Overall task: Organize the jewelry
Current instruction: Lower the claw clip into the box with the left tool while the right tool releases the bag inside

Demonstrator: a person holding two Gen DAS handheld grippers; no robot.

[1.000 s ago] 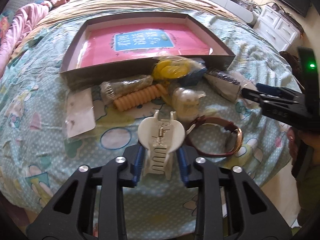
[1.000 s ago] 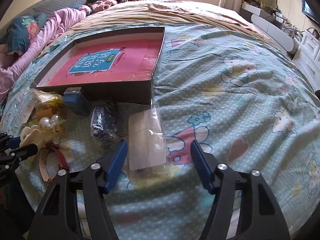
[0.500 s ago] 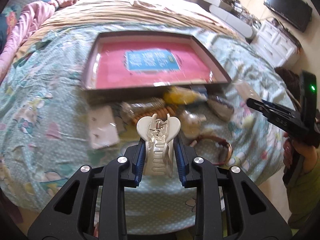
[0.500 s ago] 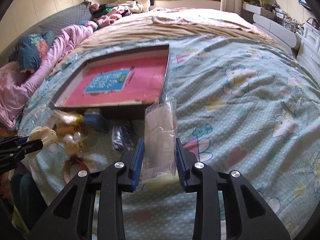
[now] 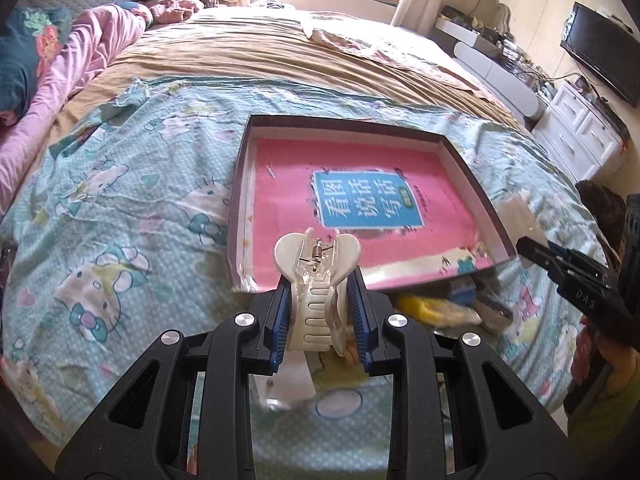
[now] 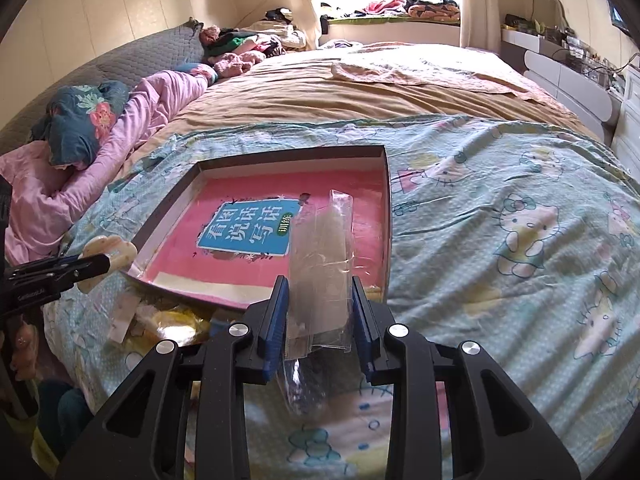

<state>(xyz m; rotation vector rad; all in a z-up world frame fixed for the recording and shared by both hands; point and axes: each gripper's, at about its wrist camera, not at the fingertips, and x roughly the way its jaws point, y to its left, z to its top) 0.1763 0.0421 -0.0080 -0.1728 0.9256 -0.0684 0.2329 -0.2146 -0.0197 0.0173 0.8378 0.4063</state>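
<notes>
**Both grippers holding items over the bed**

The left gripper is clamping a white hair claw, pointing down toward the box. The right gripper, its jaws having just closed, is gripping a clear bag, tilting downward above the box's near edge. More jewelry is lying on the blanket beside the box.
</notes>
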